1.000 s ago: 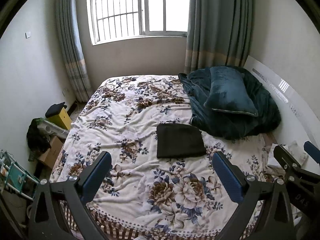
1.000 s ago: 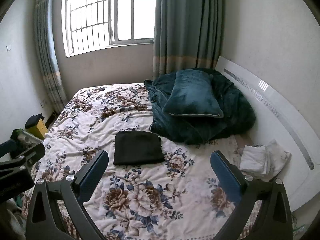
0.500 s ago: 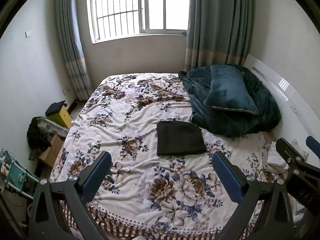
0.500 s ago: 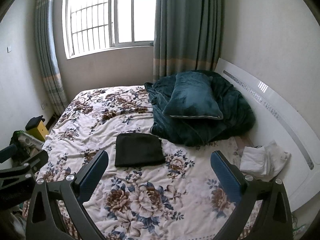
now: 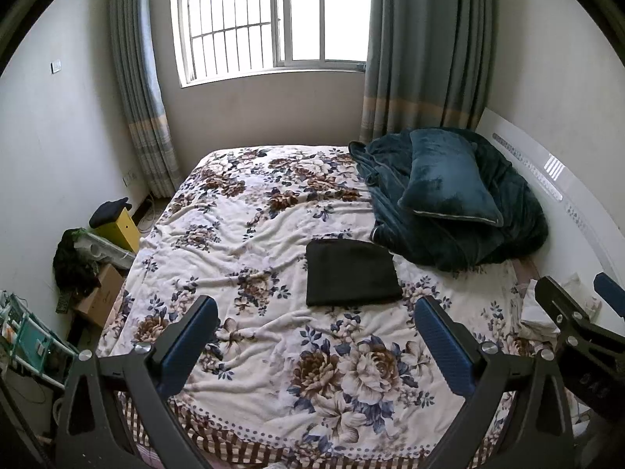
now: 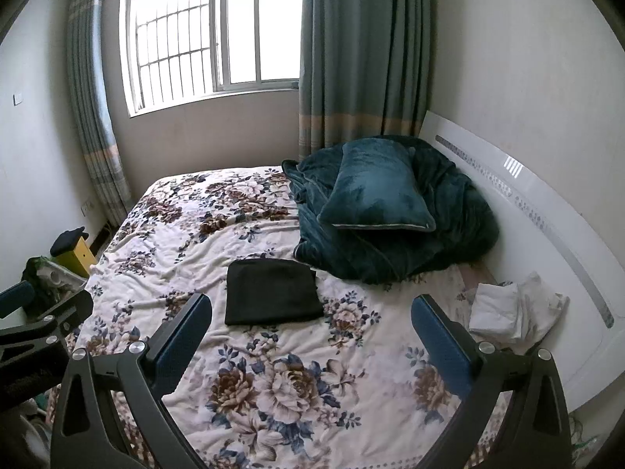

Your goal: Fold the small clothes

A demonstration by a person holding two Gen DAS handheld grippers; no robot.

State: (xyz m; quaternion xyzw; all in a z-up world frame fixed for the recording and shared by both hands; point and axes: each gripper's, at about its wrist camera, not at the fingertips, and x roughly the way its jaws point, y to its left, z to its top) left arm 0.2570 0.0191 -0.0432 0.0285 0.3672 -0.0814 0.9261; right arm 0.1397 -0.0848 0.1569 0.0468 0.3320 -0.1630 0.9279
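Both grippers, left gripper (image 5: 312,326) and right gripper (image 6: 311,322), hang released and empty, drawn back slightly from the floral-blanketed bed (image 5: 273,351), where a dark folded rectangular cloth garment (image 5: 351,272) lies flat mid-mattress, apparently finished; white crumpled clothes (image 6: 515,310) wait by the headboard.

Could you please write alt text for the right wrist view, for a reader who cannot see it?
A folded black garment lies flat on a floral bedspread, beyond the open, empty right tool. Behind it sit a teal pillow on a rumpled teal blanket; white cloths lie by the headboard.
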